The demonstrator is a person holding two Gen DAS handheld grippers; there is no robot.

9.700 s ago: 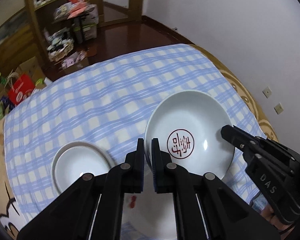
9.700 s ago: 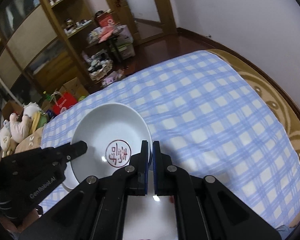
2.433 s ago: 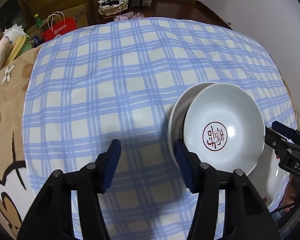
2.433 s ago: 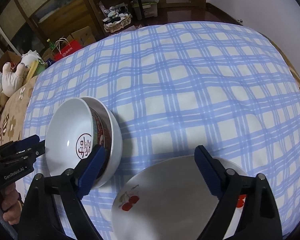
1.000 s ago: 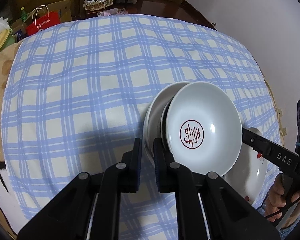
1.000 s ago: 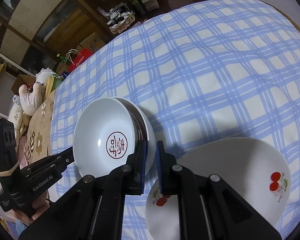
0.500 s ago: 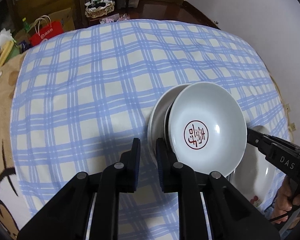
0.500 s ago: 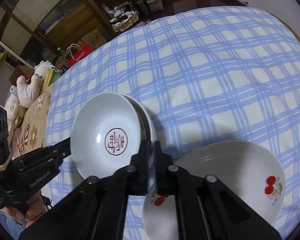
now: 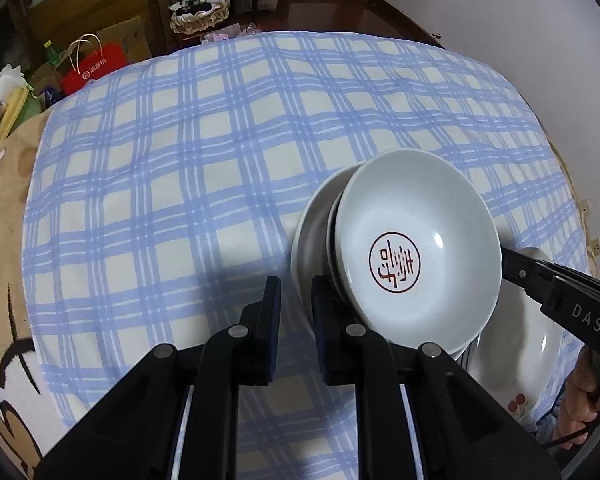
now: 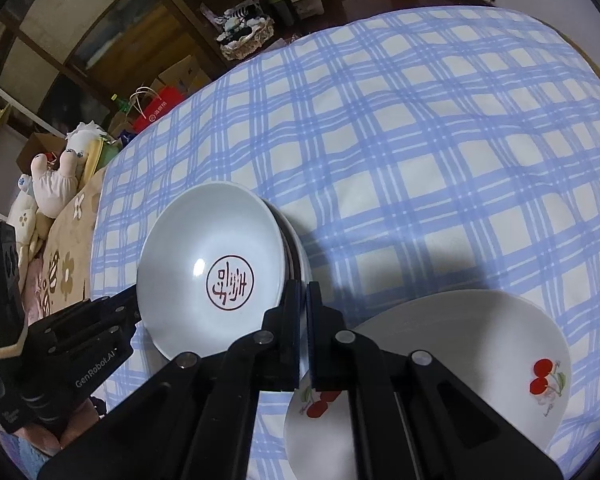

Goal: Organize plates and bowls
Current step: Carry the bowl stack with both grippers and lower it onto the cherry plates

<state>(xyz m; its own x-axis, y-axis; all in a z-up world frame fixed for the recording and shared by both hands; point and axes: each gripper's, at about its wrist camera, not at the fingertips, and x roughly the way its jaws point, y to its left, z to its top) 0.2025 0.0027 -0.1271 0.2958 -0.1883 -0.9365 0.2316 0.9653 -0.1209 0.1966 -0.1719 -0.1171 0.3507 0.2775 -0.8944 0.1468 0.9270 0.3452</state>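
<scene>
1. The left tongs (image 9: 296, 312) pinch the rim of the outer bowl (image 9: 312, 224) on the checked counter (image 9: 180, 160).
2. The right tongs (image 10: 303, 320) grip the opposite rim.
3. A stamped bowl (image 9: 416, 248) nests inside.
4. A cherry plate (image 10: 460, 360) lies just beside.

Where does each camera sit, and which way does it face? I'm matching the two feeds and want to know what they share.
Left wrist: sits on the left gripper, looking steeply down at the stacked bowls on the checked cloth; the right gripper and a hand show at right.
Right wrist: sits on the right gripper, looking steeply down at the bowls and cherry plate; the left gripper shows at left.
Shared: the bowls, cloth, cherry plate and both grippers.
</scene>
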